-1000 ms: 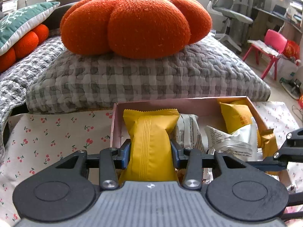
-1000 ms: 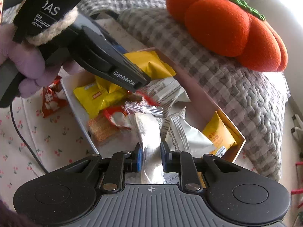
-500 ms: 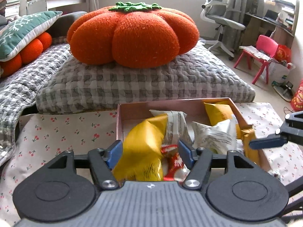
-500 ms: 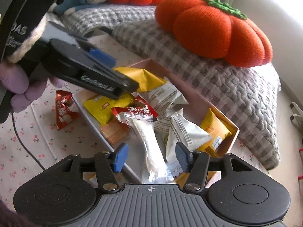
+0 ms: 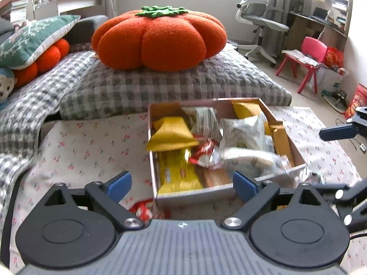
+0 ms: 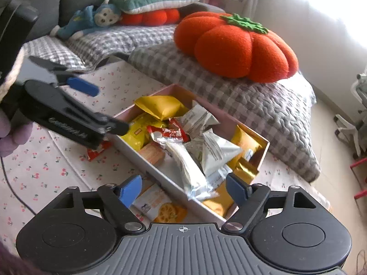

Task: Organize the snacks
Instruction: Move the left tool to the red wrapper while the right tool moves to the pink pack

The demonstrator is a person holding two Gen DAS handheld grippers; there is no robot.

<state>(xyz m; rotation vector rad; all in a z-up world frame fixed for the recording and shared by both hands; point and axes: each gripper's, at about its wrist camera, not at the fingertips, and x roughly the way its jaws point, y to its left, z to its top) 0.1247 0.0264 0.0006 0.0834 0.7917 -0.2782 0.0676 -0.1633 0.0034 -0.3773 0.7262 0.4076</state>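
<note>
The pink snack box (image 5: 296, 151) is sitting on the cherry-print cloth (image 5: 91, 146), right in front of the grey checked cushion (image 5: 160, 87), and it is holding a loose heap of packets. Inside the box, a yellow packet (image 5: 170, 135) is lying at the end farthest from the right gripper, a red-and-white wrapper (image 5: 201, 152) is lying in the middle, and white-grey packets (image 5: 243, 130) are piling toward the other end. A long clear-wrapped white bar (image 6: 185, 167) is resting across the box, with its near end hanging over the front wall. Outside the box, a small red packet (image 6: 97, 150) is lying on the cloth beside the left-hand wall, and a flat orange-printed packet (image 6: 160, 204) is lying just in front of the box.

The left gripper (image 5: 182, 184) is hovering above the near end of the box; its jaws have just been opening and are standing wide apart with nothing between them. The right gripper (image 6: 183, 190) is hanging over the front wall of the box, jaws likewise just opening and released, the white bar lying free below them. An orange pumpkin pillow (image 5: 158, 41) is sitting on the cushion behind the box.
</note>
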